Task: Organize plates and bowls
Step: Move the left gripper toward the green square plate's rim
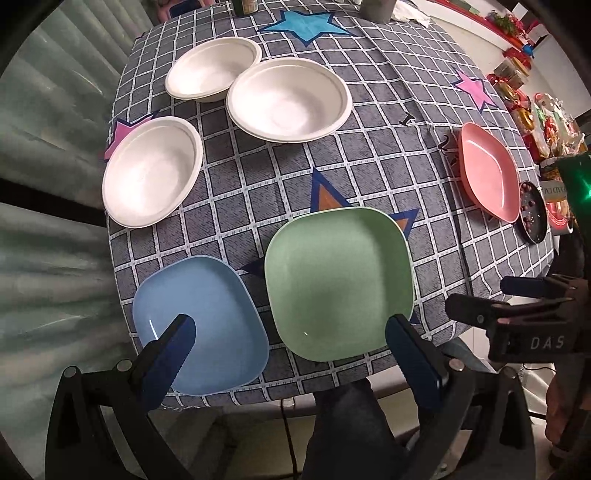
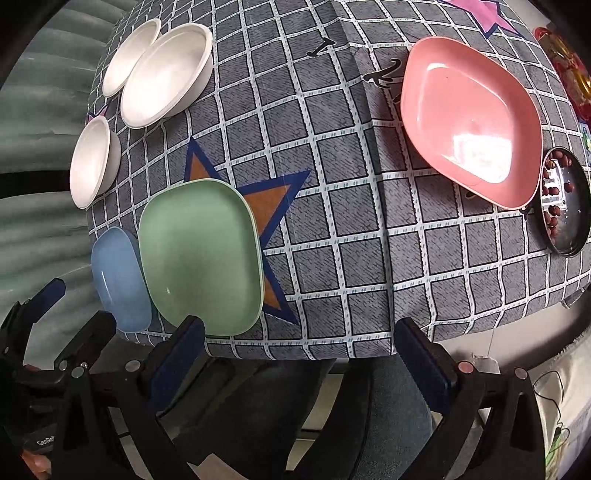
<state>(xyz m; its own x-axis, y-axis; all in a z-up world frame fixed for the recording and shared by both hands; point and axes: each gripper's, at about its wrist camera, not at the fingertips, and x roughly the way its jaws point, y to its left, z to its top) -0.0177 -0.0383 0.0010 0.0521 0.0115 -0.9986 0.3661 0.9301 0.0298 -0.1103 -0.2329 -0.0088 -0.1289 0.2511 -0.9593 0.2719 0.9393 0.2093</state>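
On the checked tablecloth lie a blue plate (image 1: 201,326), a green plate (image 1: 338,282) and a pink plate (image 1: 487,171). Three white bowls stand at the far left: one (image 1: 153,170), one (image 1: 290,99) and one (image 1: 214,68). My left gripper (image 1: 291,332) is open and empty, held above the near table edge over the blue and green plates. My right gripper (image 2: 301,334) is open and empty at the near table edge, right of the green plate (image 2: 201,254), with the pink plate (image 2: 471,120) far right. It also shows in the left wrist view (image 1: 476,299).
A dark round tray of red beads (image 2: 565,201) sits by the pink plate at the table's right edge. Bottles and a cloth stand at the far edge (image 1: 376,9). Colourful packages (image 1: 532,110) lie beyond the right side. A curtain (image 1: 55,147) hangs left.
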